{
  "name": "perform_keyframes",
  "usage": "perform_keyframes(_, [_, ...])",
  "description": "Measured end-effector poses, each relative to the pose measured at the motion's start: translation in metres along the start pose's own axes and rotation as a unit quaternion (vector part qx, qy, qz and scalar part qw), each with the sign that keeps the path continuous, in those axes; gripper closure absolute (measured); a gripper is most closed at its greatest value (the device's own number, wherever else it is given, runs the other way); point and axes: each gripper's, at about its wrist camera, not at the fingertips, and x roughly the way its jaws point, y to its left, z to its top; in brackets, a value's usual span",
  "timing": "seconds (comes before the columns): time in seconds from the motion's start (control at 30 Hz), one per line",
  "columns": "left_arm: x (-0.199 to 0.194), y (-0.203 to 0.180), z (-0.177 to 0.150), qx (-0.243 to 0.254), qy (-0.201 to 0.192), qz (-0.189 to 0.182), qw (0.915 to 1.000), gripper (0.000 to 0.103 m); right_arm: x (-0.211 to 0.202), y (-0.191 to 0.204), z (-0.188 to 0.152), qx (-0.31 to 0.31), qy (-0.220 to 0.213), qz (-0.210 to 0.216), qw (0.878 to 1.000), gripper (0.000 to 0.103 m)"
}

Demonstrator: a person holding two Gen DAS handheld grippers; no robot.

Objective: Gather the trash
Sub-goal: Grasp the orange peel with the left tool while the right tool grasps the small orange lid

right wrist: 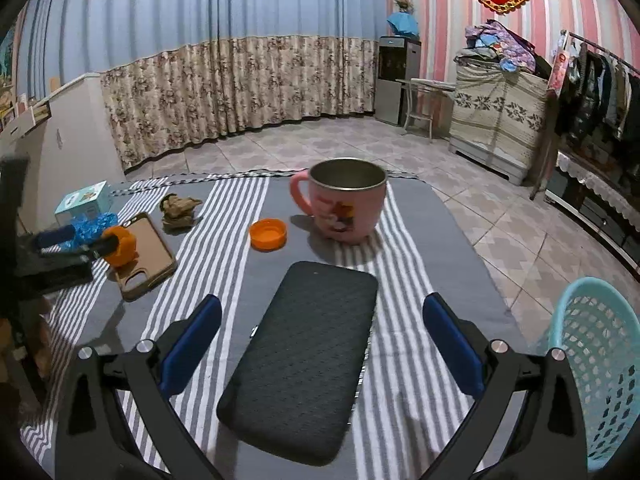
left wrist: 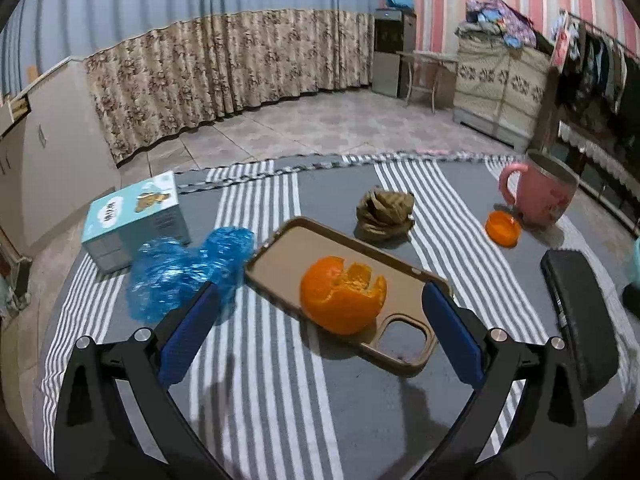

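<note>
Orange peel sits centre frame in the left wrist view, resting on a brown phone case on the striped tabletop. Left tool is spread wide open, blue pads on either side of the peel and not touching it; in the right wrist view, far left, it sits right at the peel. Step in hand looks like the approach to grasp the peel. Next move calls for easing forward and down so the pads bracket the peel only, then closing without catching the case rim.

Other likely trash: crumpled blue plastic left of the case, crumpled brown paper behind it, orange bottle cap upper right beside the pink mug. Small teal box at left, probably not trash.

Right tool is also wide open, empty, hovering over a black textured case. Teal mesh basket at lower right of the right wrist view, off the tabletop edge, looks like the drop spot. Nothing seen in it from here.
</note>
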Motion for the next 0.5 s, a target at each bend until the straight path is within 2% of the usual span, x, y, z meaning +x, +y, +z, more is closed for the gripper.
perform_keyframes(0.1, [0.014,-0.001,-0.002,-0.002,0.021,-0.004,0.9998,0.007,0.0,-0.003,0.002,0.004,-0.001,0.003,1.0,0.005])
perform_keyframes(0.2, [0.028,0.002,-0.004,-0.011,0.052,-0.016,0.9984,0.023,0.001,-0.004,0.003,0.005,0.001,0.004,1.0,0.005])
perform_keyframes(0.23, [0.031,0.003,-0.004,-0.016,0.059,-0.019,0.9979,0.025,0.001,-0.004,0.003,0.007,0.003,0.005,1.0,0.005])
perform_keyframes(0.27, [0.033,0.004,-0.004,-0.018,0.063,-0.02,0.9976,0.027,0.002,-0.004,0.003,0.008,0.005,0.006,1.0,0.005])
perform_keyframes(0.33, [0.037,0.003,-0.005,-0.016,0.071,-0.026,0.997,0.037,0.003,-0.006,0.003,0.012,0.008,0.007,1.0,0.005])
perform_keyframes(0.5, [0.037,0.002,-0.004,-0.013,0.071,-0.02,0.9972,0.044,0.005,-0.008,0.0,0.018,0.011,0.006,1.0,0.005])
